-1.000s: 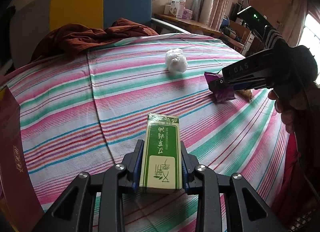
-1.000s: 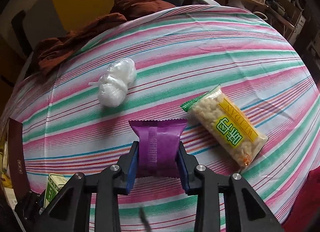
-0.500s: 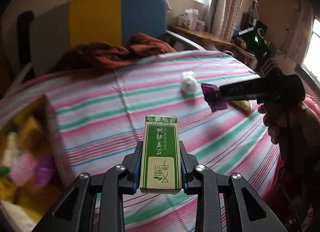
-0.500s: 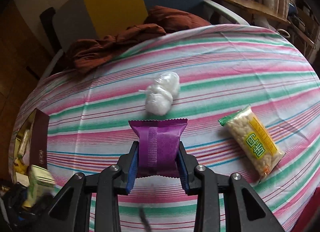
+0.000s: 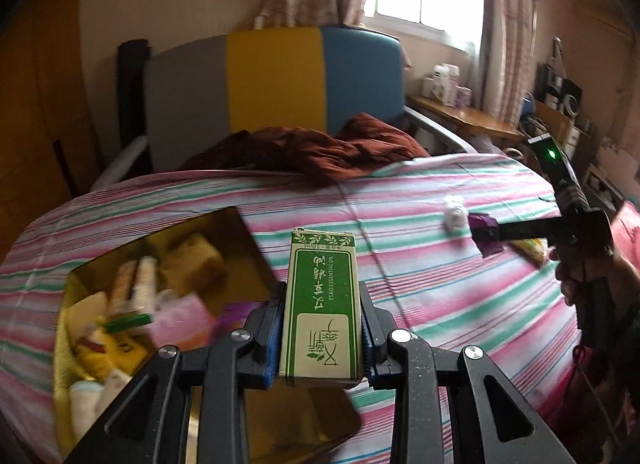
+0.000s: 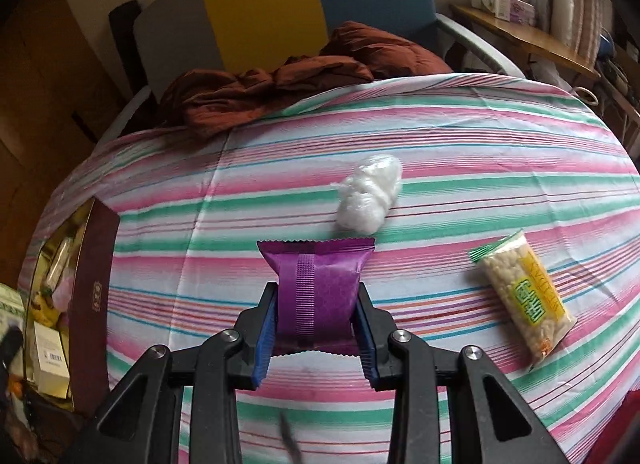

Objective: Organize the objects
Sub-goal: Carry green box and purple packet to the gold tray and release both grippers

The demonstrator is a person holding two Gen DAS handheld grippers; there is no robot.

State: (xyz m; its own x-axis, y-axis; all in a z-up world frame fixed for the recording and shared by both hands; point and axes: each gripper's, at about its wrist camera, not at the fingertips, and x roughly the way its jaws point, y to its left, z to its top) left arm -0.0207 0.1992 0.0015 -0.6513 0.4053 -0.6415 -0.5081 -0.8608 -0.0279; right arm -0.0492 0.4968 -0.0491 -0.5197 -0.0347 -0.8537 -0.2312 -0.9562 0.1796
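Left claw [image 5: 322, 338] grips green box [image 5: 320, 304]; right claw [image 6: 316, 334] grips purple packet [image 6: 316, 288]

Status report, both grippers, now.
Left gripper shut on green box, above the open gold box. Right gripper shut on purple packet. White bag, yellow snack pack loose on the bedspread.

A striped cloth-covered table [image 6: 460, 136] carries everything. On it lie a white plastic wad [image 6: 370, 194] near centre, a yellow snack packet [image 6: 524, 296] at four o'clock, a brown garment [image 6: 288, 84] at twelve, and an open box [image 6: 86, 304] at nine.
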